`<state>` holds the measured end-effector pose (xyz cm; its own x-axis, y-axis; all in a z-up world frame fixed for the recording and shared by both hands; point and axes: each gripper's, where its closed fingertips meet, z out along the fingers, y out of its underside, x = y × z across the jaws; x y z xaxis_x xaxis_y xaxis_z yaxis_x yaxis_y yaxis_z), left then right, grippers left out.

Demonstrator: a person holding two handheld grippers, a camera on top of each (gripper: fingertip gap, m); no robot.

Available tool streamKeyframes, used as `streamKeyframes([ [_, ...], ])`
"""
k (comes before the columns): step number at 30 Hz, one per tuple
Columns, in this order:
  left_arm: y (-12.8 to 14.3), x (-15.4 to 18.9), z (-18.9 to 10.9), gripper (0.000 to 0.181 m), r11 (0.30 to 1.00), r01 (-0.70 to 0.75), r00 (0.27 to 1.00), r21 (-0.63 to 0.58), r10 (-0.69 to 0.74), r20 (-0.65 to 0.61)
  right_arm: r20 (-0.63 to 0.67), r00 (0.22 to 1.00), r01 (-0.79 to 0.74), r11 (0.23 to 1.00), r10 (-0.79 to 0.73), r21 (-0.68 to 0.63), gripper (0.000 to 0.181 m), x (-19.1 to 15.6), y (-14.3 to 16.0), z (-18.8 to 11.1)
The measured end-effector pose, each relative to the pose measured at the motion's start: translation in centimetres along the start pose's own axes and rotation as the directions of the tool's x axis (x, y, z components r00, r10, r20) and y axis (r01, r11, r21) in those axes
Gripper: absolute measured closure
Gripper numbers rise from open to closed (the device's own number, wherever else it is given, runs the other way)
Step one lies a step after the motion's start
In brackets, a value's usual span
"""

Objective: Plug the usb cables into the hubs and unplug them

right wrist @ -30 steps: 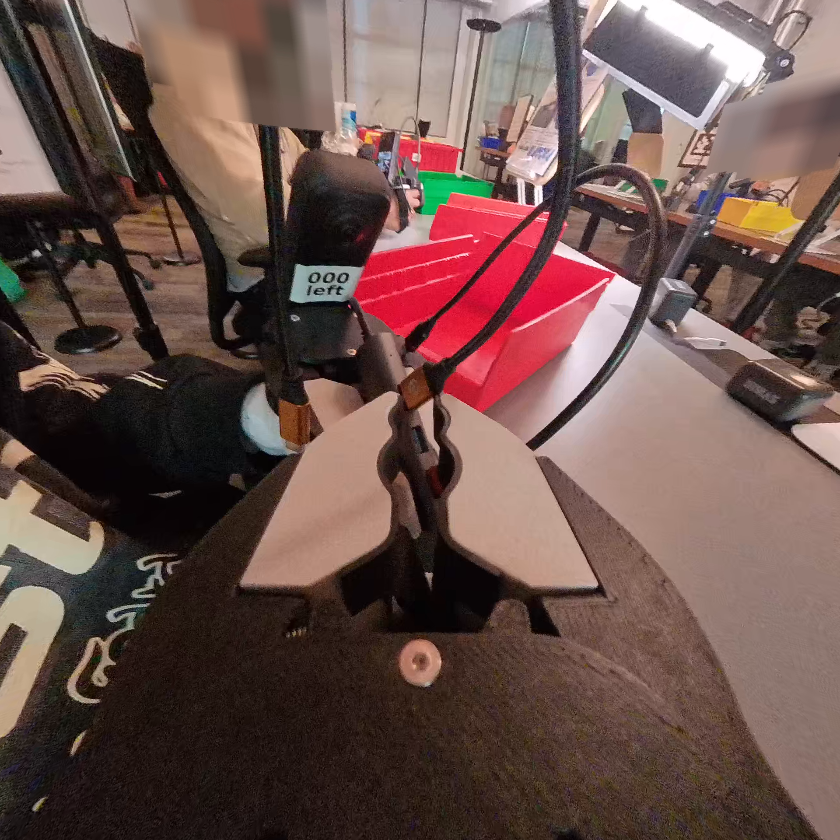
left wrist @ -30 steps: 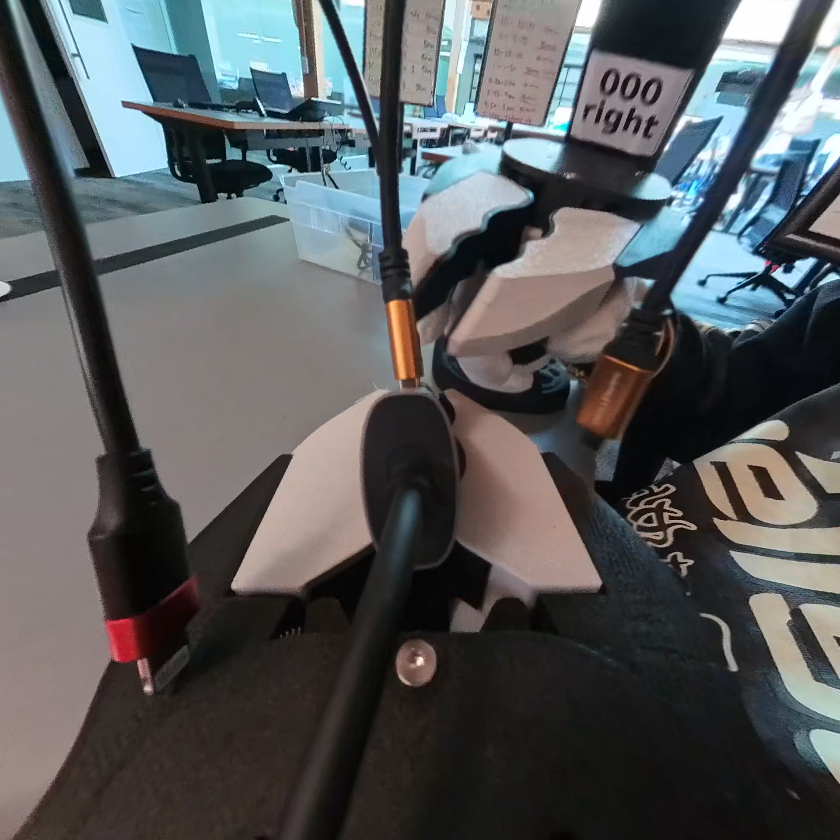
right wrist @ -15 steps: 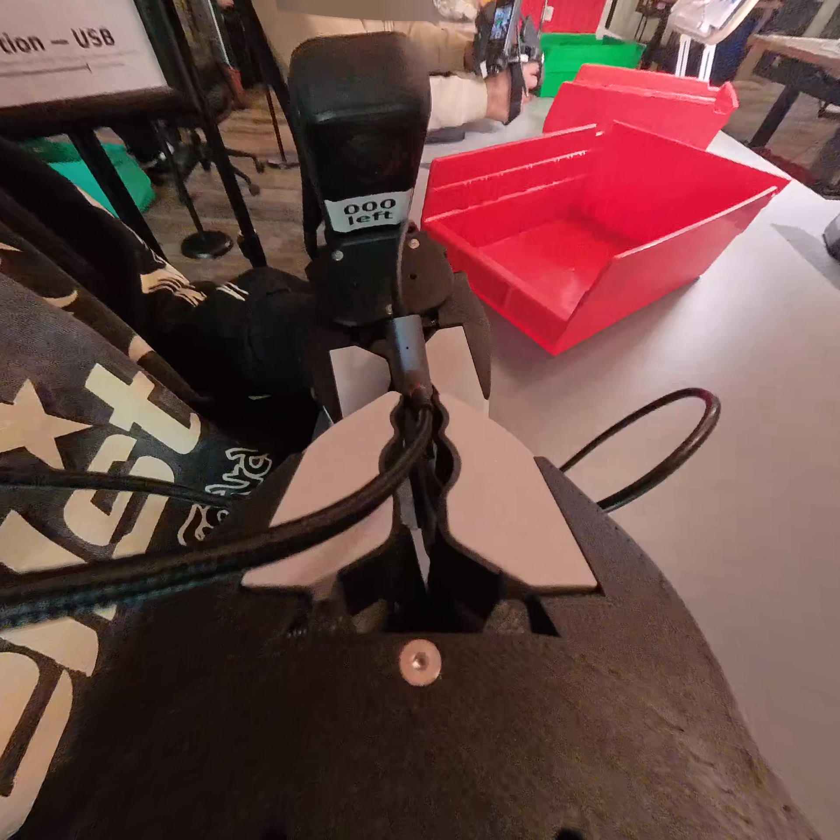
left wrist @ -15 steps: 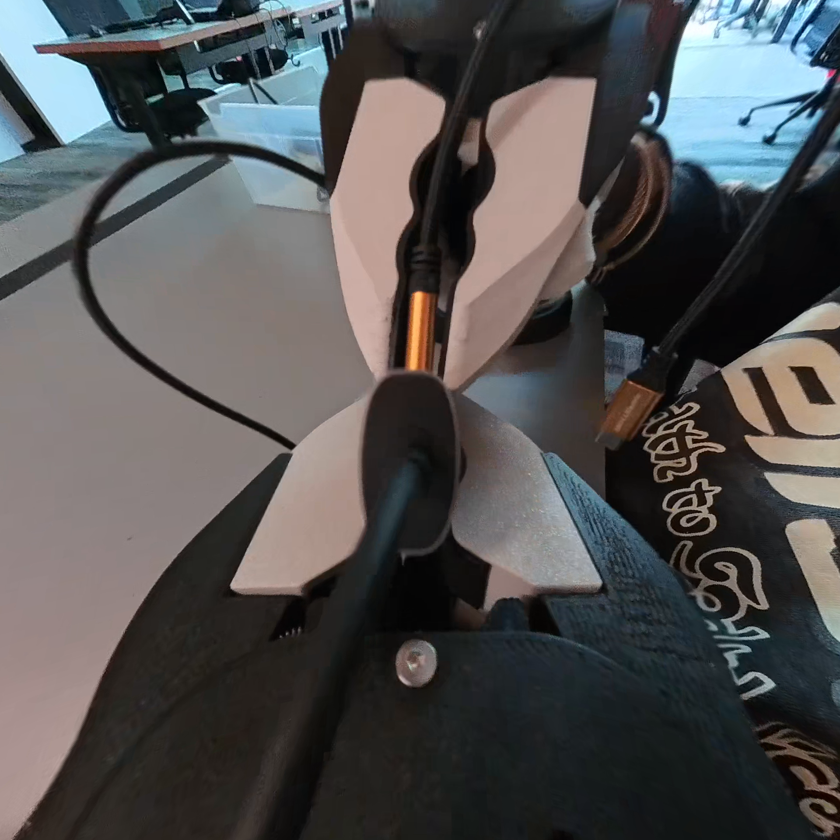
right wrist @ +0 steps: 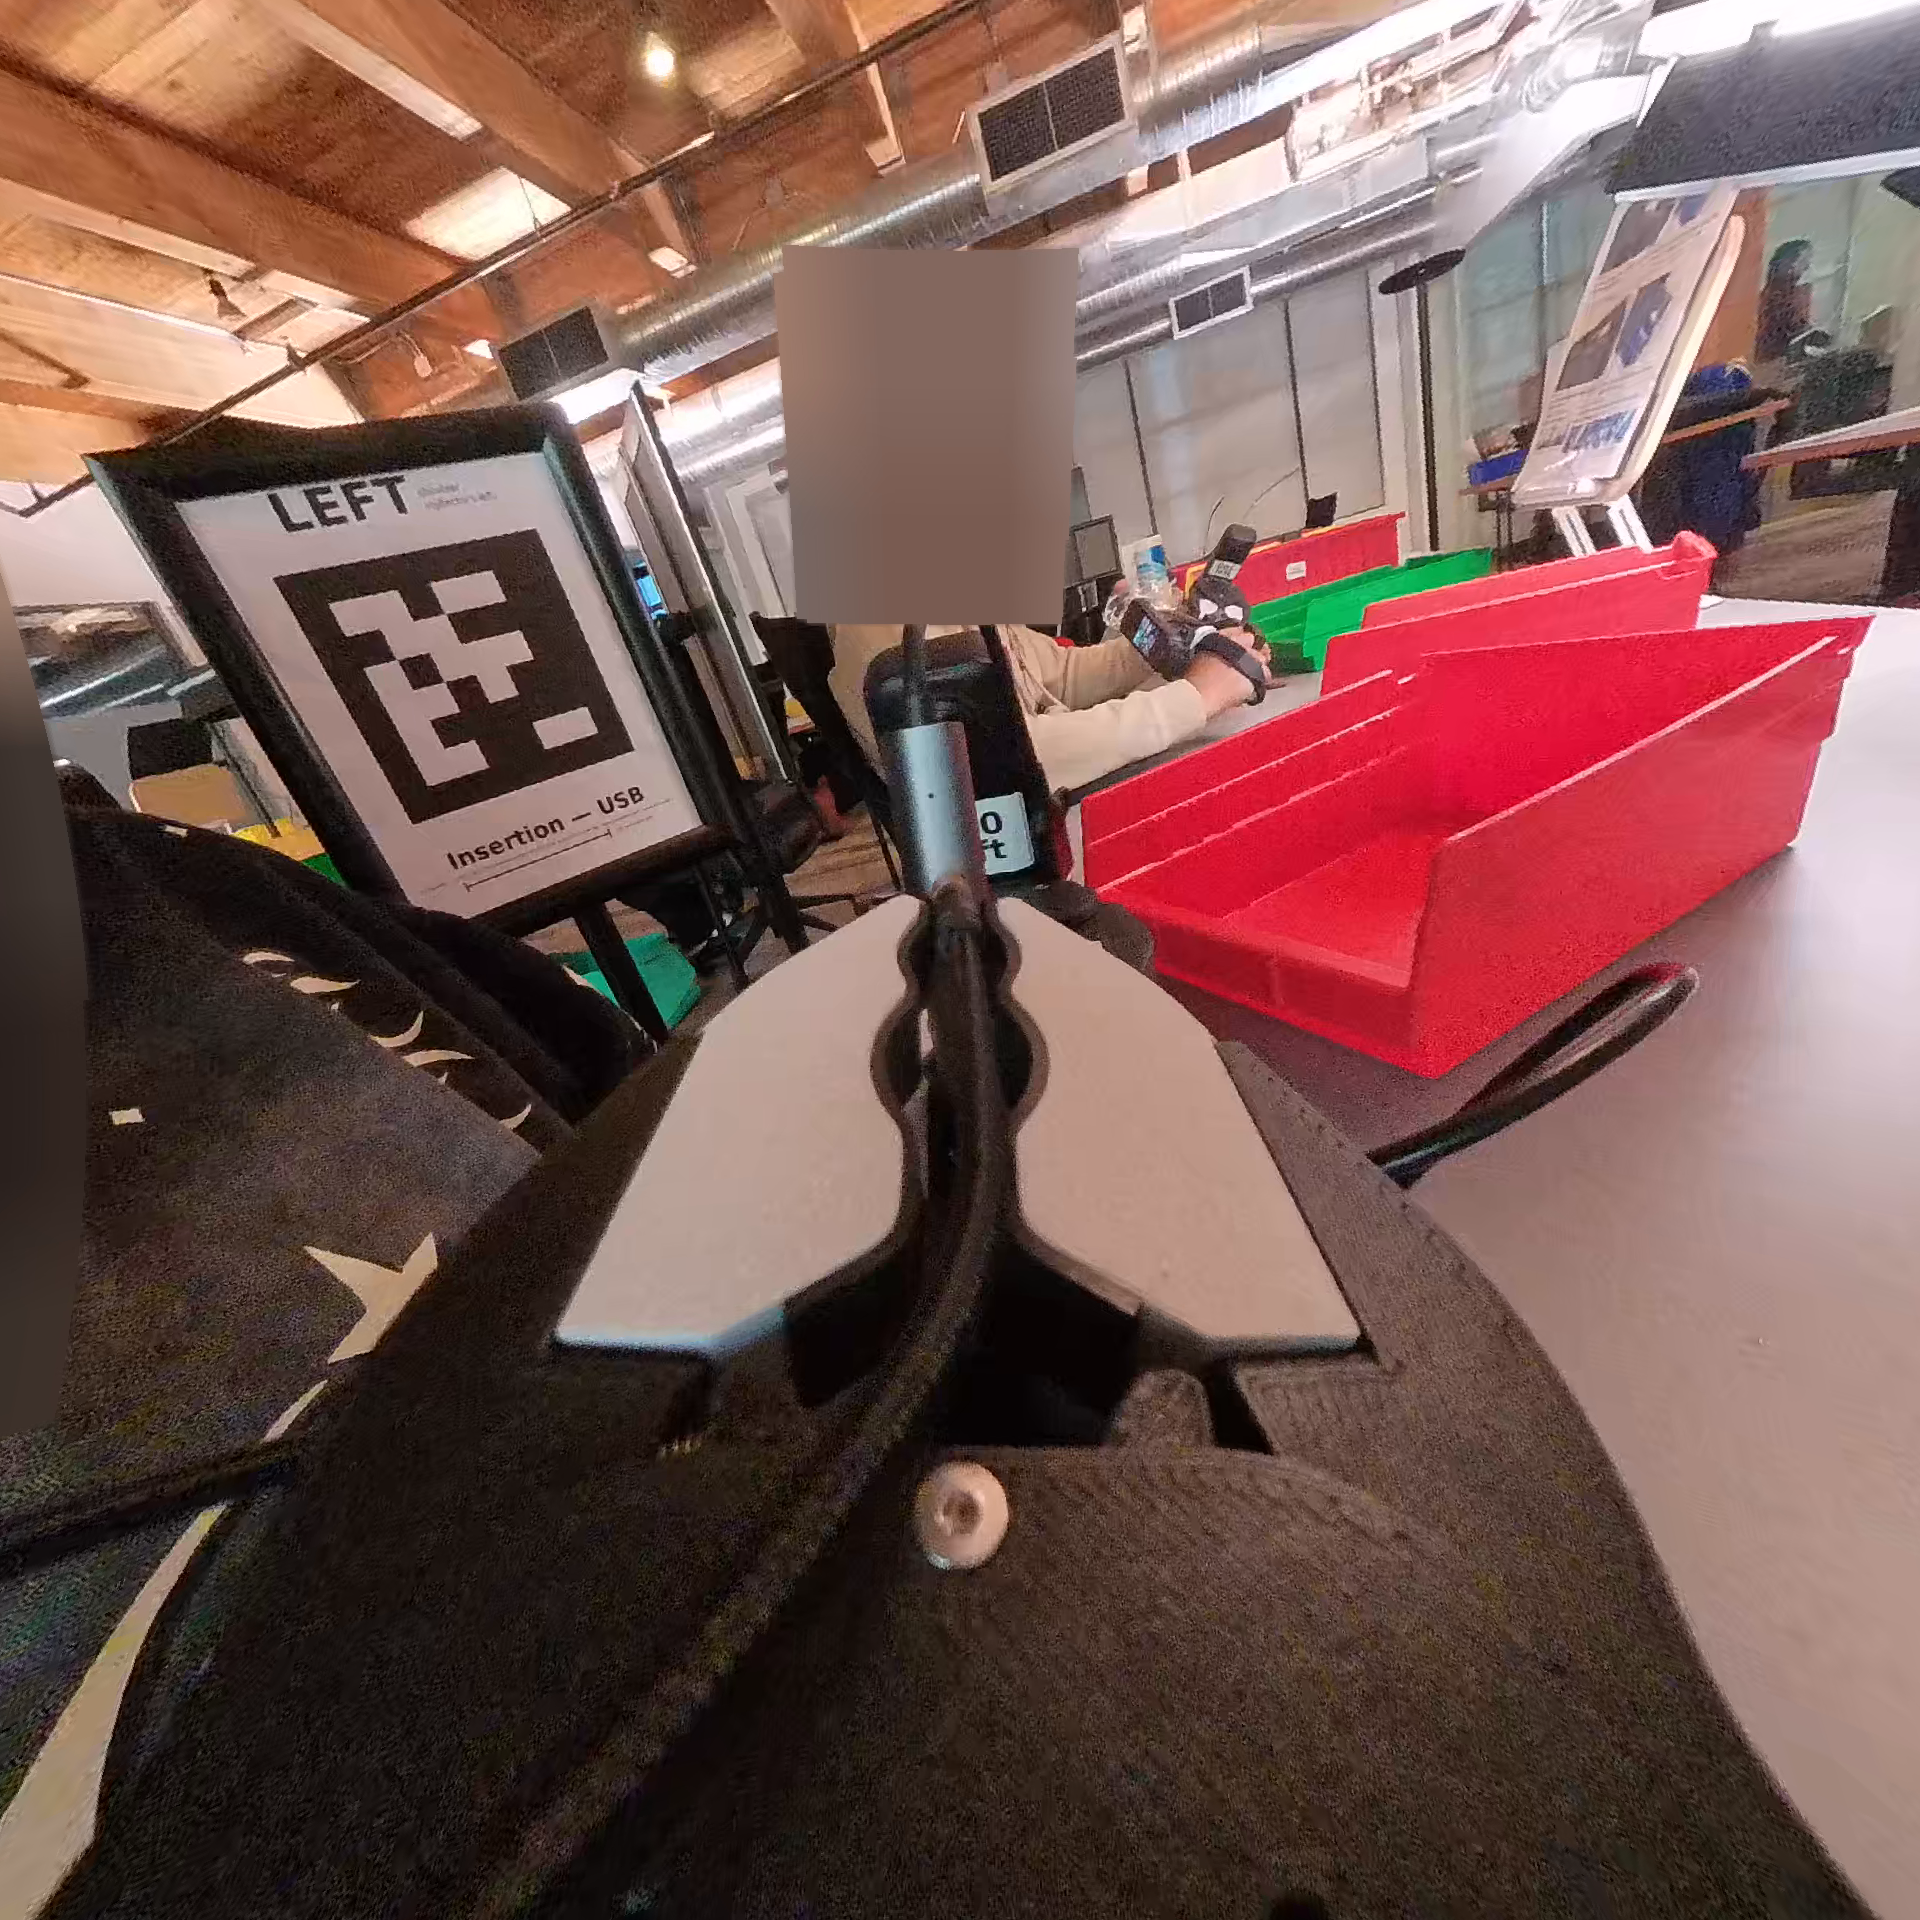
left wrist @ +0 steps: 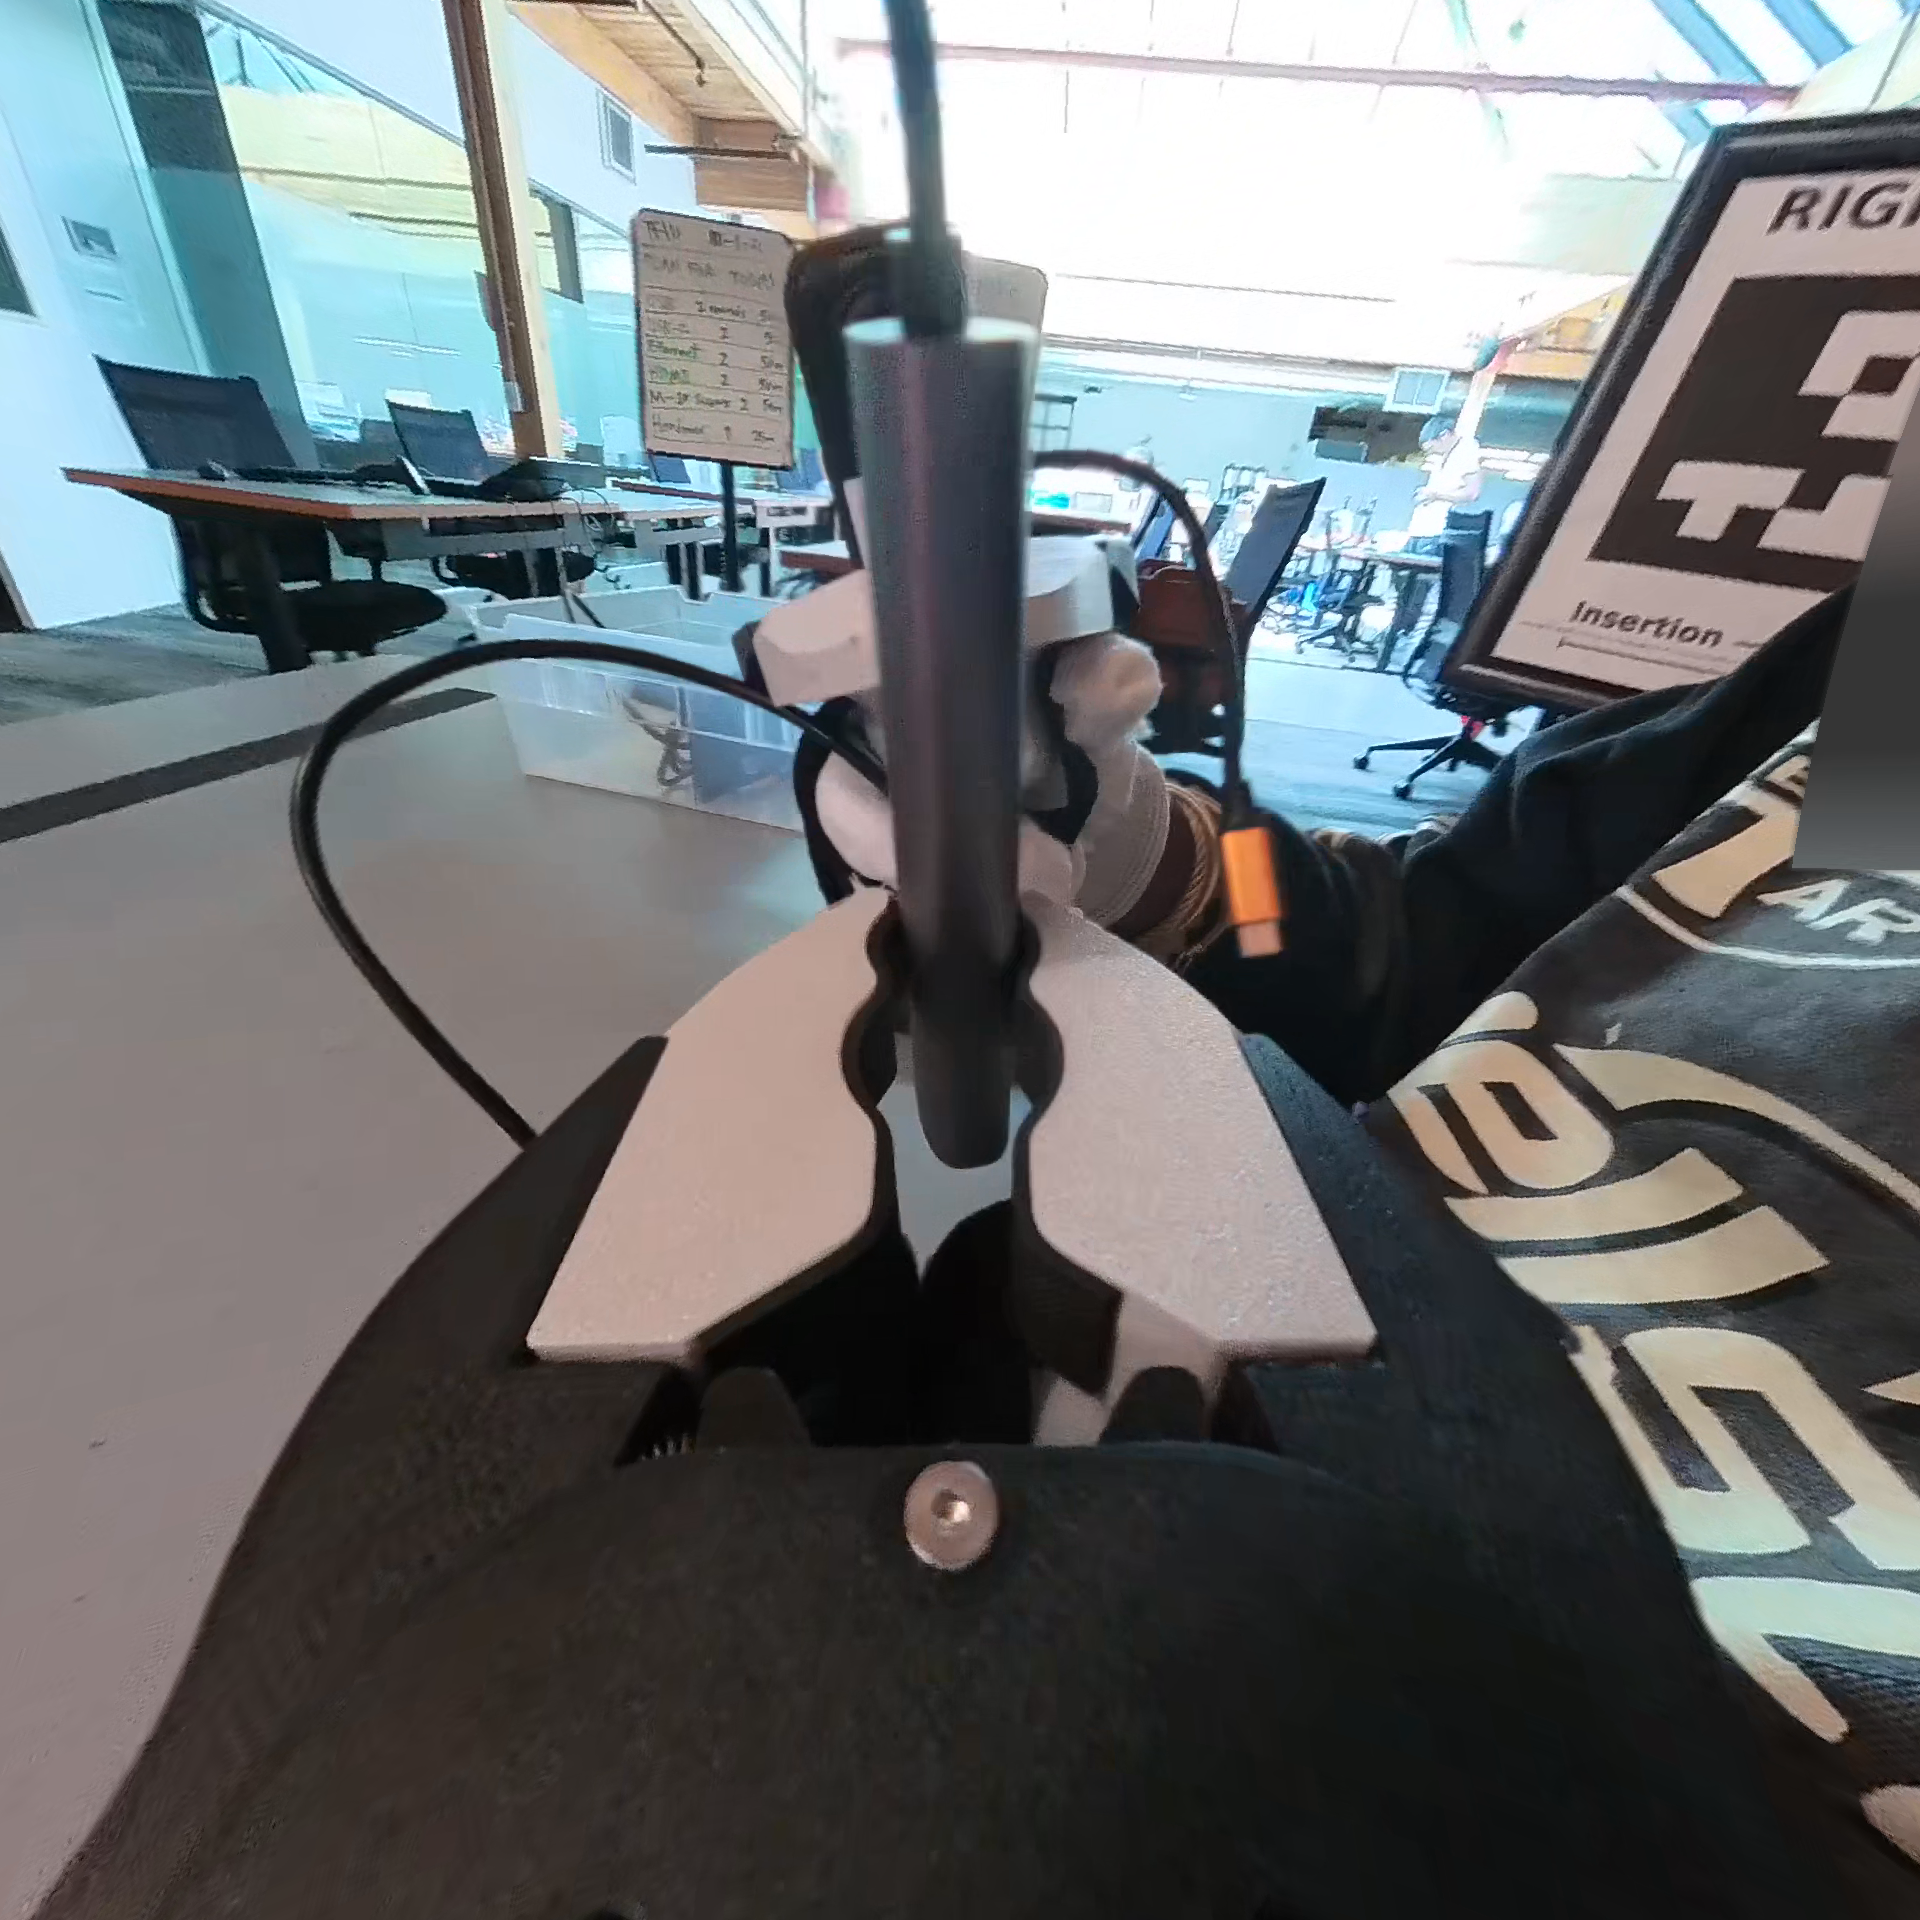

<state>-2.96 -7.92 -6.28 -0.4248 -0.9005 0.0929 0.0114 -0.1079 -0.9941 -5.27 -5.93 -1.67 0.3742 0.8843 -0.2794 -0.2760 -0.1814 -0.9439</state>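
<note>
My left gripper (left wrist: 956, 925) is shut on a grey metal USB hub (left wrist: 948, 675) that stands upright between its fingers, with the hub's black cable (left wrist: 914, 104) running up out of view. My right gripper (right wrist: 956, 920) is shut on a black USB cable (right wrist: 966, 1049), its tip right against the lower end of the hub (right wrist: 928, 800). I cannot tell whether the plug is seated. In the left wrist view the right gripper's white fingers (left wrist: 1049, 603) show just behind the hub. A loose orange USB plug (left wrist: 1247, 883) hangs to the right.
A red bin (right wrist: 1475, 831) stands on the grey table (right wrist: 1714, 1299) at the right, with a cable loop (right wrist: 1558, 1049) before it. A clear plastic bin (left wrist: 623, 707) and a black cable arc (left wrist: 343, 831) lie on the table. Framed marker signs (right wrist: 416, 665) (left wrist: 1714, 416) stand on either side. A person's dark sleeve (left wrist: 1558, 831) is close.
Both views have swung upward. The hub, seen end-on half a second ago, now stands upright in my left gripper. My right gripper with its cable has come in against the hub.
</note>
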Motion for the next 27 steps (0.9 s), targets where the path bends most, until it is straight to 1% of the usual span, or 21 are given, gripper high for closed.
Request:
streamKeyframes([
  [2,-0.2,0.0,-0.1,0.164,0.999,0.042,0.999,0.015,-0.042,-0.008,-0.026,1.0,0.005,1.0,-0.005,-0.007,0.172,0.0,-0.1,0.1],
  [4,-0.7,0.0,-0.1,0.164,0.993,0.101,0.995,0.066,-0.1,-0.019,-0.076,0.997,0.026,0.999,-0.027,-0.019,0.17,0.3,-0.3,0.2],
  [7,-2.4,-0.2,-1.1,0.164,0.959,0.185,0.982,0.216,-0.175,-0.063,-0.138,0.981,0.13,0.991,-0.134,-0.036,0.152,0.1,-1.3,-0.2],
  [8,-2.9,-0.5,-1.7,0.164,0.944,0.197,0.98,0.264,-0.187,-0.062,-0.165,0.971,0.173,0.985,-0.175,-0.025,0.151,0.1,-2.0,-0.5],
  [11,-4.7,-1.3,-3.7,0.164,0.884,0.21,0.977,0.418,-0.202,-0.063,-0.221,0.944,0.254,0.967,-0.245,0.011,0.157,0.0,-3.4,-1.3],
  [13,-5.2,-1.5,-4.3,0.164,0.857,0.223,0.974,0.465,-0.212,-0.077,-0.188,0.958,0.22,0.976,-0.214,0.008,0.162,-0.1,-2.6,-1.0],
  [15,-5.2,-1.2,-4.2,0.164,0.862,0.219,0.976,0.458,-0.201,-0.088,-0.158,0.979,0.132,0.991,-0.129,0.009,0.16,0.3,-1.2,0.0],
  [17,-4.8,-0.7,-3.5,0.164,0.889,0.193,0.981,0.415,-0.175,-0.081,-0.133,0.99,0.062,0.997,-0.056,0.043,0.158,0.7,0.0,1.0],
  [20,-3.7,-0.1,-2.3,0.164,0.933,0.159,0.987,0.322,-0.145,-0.068,-0.09,0.996,0.013,0.991,-0.001,0.133,0.162,0.6,-0.2,1.3],
  [22,-3.0,0.2,-1.6,0.164,0.953,0.144,0.989,0.268,-0.131,-0.065,-0.066,0.998,0.019,0.988,-0.008,0.156,0.164,0.3,-0.5,1.1],
  [26,-2.7,-0.1,-1.4,0.164,0.959,0.143,0.99,0.244,-0.137,-0.043,-0.073,0.995,0.066,0.996,-0.062,0.058,0.17,0.4,0.8,1.4],
  [27,-2.5,-0.1,-1.4,0.164,0.96,0.147,0.989,0.236,-0.142,-0.042,-0.08,0.994,0.08,0.995,-0.075,0.062,0.173,0.4,0.8,1.5],
])
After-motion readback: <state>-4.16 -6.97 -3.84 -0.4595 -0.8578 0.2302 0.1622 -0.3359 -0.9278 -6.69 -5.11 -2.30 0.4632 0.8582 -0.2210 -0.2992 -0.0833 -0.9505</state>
